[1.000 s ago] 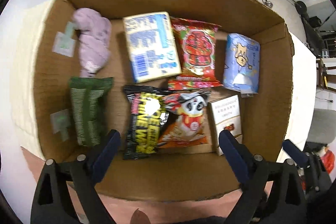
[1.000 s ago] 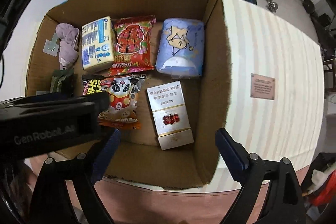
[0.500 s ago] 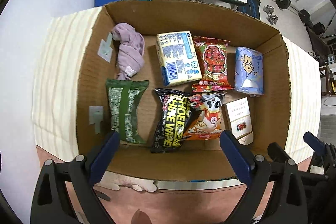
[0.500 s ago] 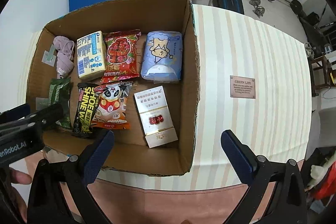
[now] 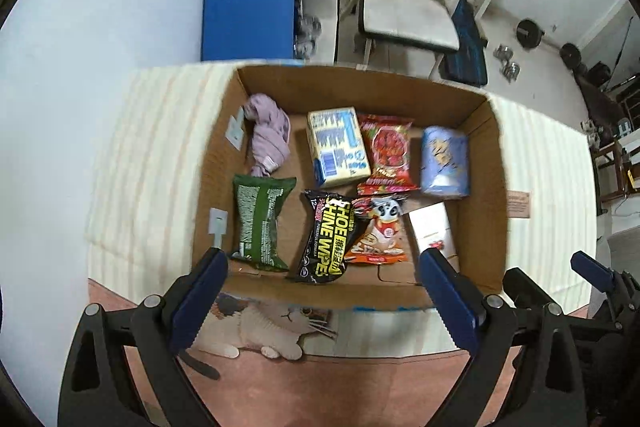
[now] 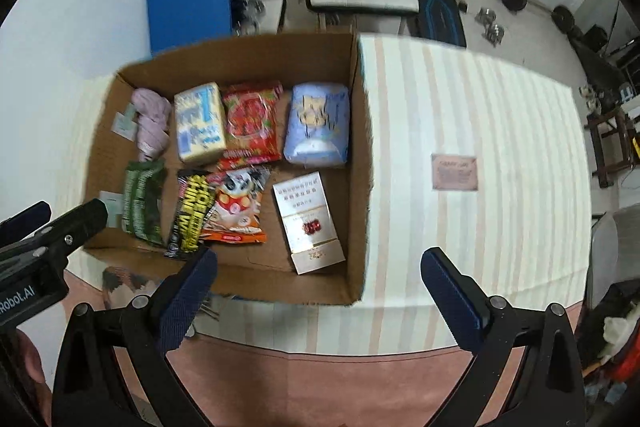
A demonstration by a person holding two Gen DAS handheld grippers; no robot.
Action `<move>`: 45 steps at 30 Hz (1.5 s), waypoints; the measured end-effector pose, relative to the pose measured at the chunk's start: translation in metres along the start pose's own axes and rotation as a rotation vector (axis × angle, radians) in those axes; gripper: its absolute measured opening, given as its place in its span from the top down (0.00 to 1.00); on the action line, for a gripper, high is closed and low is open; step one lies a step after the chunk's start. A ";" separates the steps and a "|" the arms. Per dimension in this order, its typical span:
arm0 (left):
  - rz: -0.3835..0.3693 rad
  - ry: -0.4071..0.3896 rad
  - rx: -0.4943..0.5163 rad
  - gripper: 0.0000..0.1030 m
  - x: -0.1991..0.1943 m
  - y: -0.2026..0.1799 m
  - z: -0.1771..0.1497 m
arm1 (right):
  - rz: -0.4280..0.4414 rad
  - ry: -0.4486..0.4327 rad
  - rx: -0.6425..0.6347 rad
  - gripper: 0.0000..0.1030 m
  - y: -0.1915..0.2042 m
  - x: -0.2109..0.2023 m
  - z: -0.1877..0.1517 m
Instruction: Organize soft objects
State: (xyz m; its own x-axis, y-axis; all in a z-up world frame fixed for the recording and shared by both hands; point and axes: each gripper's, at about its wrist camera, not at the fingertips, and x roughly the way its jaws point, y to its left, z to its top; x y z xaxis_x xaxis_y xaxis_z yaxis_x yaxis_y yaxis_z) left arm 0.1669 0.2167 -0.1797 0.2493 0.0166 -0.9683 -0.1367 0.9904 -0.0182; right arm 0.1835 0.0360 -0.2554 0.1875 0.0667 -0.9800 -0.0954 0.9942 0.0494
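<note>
I held my left gripper (image 5: 322, 273) wide open and empty above the near edge of the cardboard box (image 5: 352, 85), and my right gripper (image 6: 318, 273) was just as wide and just as empty, hanging over the box's near right corner where the cardboard met the striped tablecloth (image 6: 472, 147). Everything soft lay inside the box, on its floor. Nearest my left fingers sat the green pouch (image 5: 260, 221) by the near left corner, with the black shoe-wipes pack (image 5: 328, 237) beside it and the orange panda snack bag (image 5: 378, 231) overlapping that pack's right edge. Toward the near right corner lay the white carton (image 6: 308, 221), which looked stiff, not soft. Along the far wall, from left to right, were the lilac cloth (image 5: 268, 135), the yellow-and-blue pack (image 5: 338, 147), the red snack bag (image 5: 386, 151) tucked partly under it, and the blue tissue pack (image 5: 444, 161). I judged all of these light. The cloth would bunch and droop, so I would have pinched it at its thick middle fold. The foil bags looked slick and puffed with air, likely to squirm out of a hard squeeze, so a crimped end seam seemed the safer hold. The tissue pack and wipes pack would give under pressure, and I would have taken them across the narrow width, gently. On the cloth to the right lay a small brown label (image 6: 454, 173), well apart from the box.
</note>
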 end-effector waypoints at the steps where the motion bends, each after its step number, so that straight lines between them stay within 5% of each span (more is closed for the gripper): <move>1: -0.009 -0.016 -0.001 0.05 -0.010 0.000 -0.003 | 0.000 -0.018 -0.002 0.00 0.000 -0.012 -0.003; 11: -0.021 -0.190 0.034 0.05 -0.111 -0.007 -0.041 | 0.017 -0.187 -0.018 0.00 -0.010 -0.124 -0.050; 27: -0.046 -0.286 0.064 0.05 -0.189 -0.018 -0.097 | -0.042 -0.378 -0.024 0.00 -0.022 -0.245 -0.116; 45: -0.035 -0.357 0.050 0.05 -0.211 -0.011 -0.105 | -0.083 -0.461 0.000 0.00 -0.027 -0.285 -0.131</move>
State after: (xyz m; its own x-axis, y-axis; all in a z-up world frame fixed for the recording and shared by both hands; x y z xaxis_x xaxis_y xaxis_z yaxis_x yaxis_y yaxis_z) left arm 0.0155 0.1877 -0.0015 0.5734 0.0206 -0.8190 -0.0775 0.9966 -0.0291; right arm 0.0049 -0.0210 -0.0030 0.6092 0.0174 -0.7928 -0.0617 0.9978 -0.0256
